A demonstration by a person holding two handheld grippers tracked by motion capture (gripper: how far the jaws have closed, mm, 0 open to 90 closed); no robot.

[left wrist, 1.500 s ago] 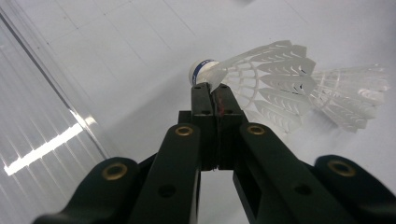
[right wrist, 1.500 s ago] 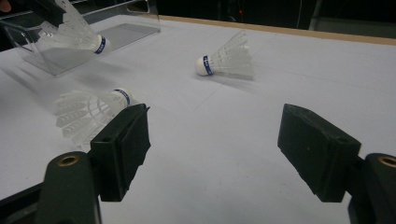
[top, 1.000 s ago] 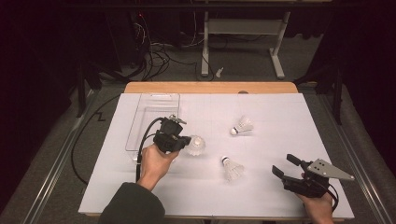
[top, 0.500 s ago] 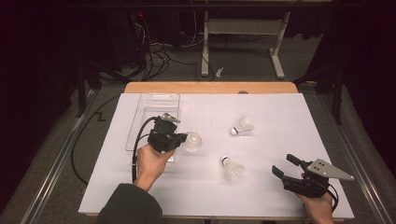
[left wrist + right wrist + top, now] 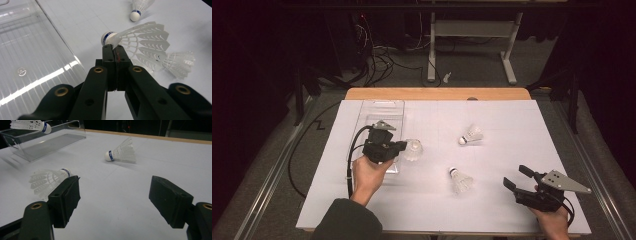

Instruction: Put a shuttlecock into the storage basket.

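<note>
Now the left gripper (image 5: pixel 398 147) has its jaws pinched tight on the skirt edge of a white plastic shuttlecock with a blue-banded cork (image 5: pixel 136 41), carried just beside the long clear plastic tray (image 5: pixel 381 112) at the table's left. That looks like the job: drop it in the tray. Doing it well means keeping the pinch firm on that thin rim (a flimsy hold, by the look of it), swinging across over the tray wall rather than dragging along the white table cover (image 5: pixel 492 120), and letting go only once the shuttlecock hangs low above the clear floor.

In the left gripper view its long axis runs nearly level, cork pointing left toward the tray, skirt flaring right. Turning it along the tray's length should help it settle.

Over on the right, the right gripper (image 5: pixel 518 177) sits with jaws spread wide, nothing between them, with a second shuttlecock (image 5: pixel 460 181) near and a third shuttlecock (image 5: pixel 472 135) farther up the table.
</note>
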